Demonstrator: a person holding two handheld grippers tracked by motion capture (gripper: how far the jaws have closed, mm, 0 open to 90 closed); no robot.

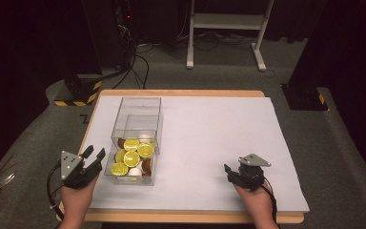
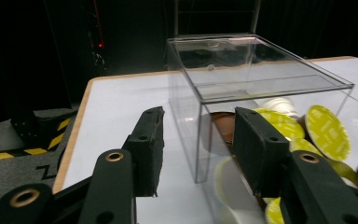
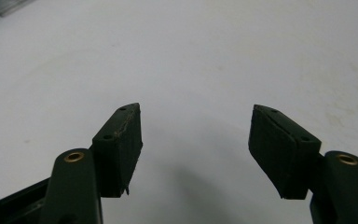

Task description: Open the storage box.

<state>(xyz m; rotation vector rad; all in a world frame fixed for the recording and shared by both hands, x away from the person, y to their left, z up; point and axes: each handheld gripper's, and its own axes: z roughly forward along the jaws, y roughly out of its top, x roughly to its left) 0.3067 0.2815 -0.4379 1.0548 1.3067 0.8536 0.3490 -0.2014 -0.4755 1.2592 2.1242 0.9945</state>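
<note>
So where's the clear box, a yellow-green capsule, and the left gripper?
clear box (image 1: 138, 106): high view, far top rim.
yellow-green capsule (image 1: 132, 144): high view, middle of its foil top.
left gripper (image 1: 96, 154): high view, midway between its jaw tips.

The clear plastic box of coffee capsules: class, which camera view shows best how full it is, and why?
The high view: it looks down into the clear box, showing green, brown and white capsules heaped at its near end. The left gripper view shows its corner from the side, partly behind a jaw. The right gripper view shows white table surface.
</note>
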